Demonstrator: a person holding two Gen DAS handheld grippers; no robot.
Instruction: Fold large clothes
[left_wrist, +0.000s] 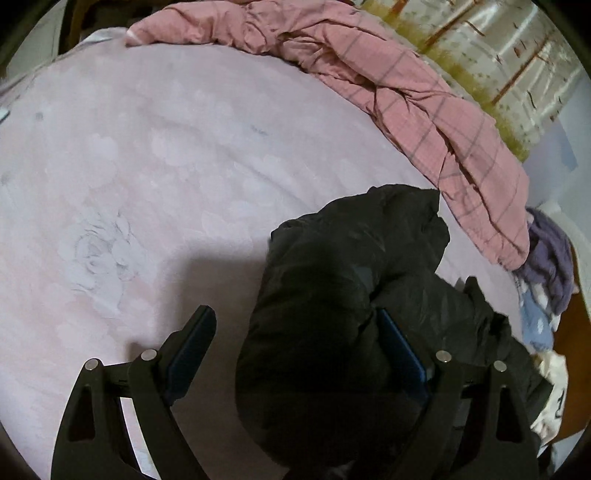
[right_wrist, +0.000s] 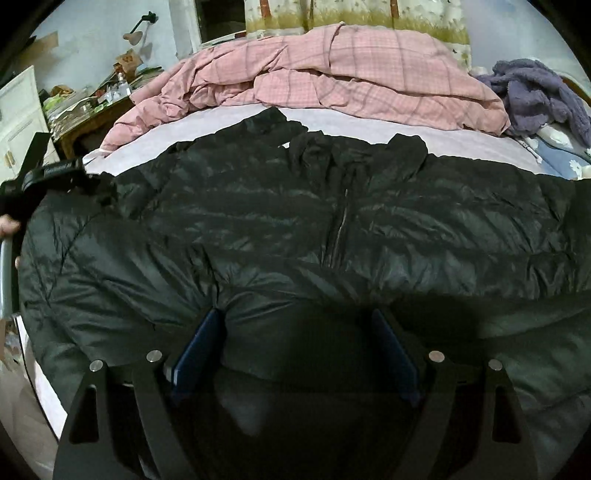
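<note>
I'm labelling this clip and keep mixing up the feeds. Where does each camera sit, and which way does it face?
Left wrist: on the left hand-held gripper, looking down over a bunched sleeve of the black puffer jacket onto the pale pink bedsheet; its own two fingers show, spread.
Right wrist: on the right hand-held gripper, facing across the jacket's zipped front toward the pink checked quilt; its fingers and the person's hand show.
Shared: jacket, quilt, bedsheet, purple fleece garment.

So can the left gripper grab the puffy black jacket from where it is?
Probably yes. The left gripper is open, and a bunched part of the black jacket already bulges between its fingers, with nothing in the way. Closing should catch it.
</note>
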